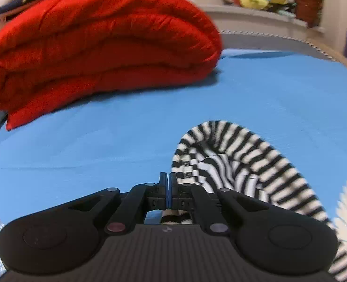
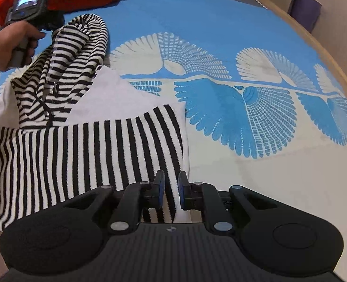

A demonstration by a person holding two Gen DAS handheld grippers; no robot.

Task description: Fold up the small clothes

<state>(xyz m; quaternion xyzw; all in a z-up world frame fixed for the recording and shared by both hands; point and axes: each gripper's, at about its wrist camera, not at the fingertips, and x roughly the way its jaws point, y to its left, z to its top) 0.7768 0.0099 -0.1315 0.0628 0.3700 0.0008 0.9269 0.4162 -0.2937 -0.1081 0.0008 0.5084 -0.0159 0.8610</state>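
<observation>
**Striped top half-lifted**

The top point(image 2: 84, 145) was a black-and-white striped knit. Its body lay spread flat on the cloth, the stripes running lengthwise toward the hem. The upper part point(image 2: 79, 54) was raised and bunched, rumpled into folds with narrower stripes and a seam showing. In the left wrist view that raised edge point(image 1: 239, 155) curved up in an arch, slightly blurred.

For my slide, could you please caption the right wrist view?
Right claw open over striped hooded top on blue patterned bedspread.
</observation>
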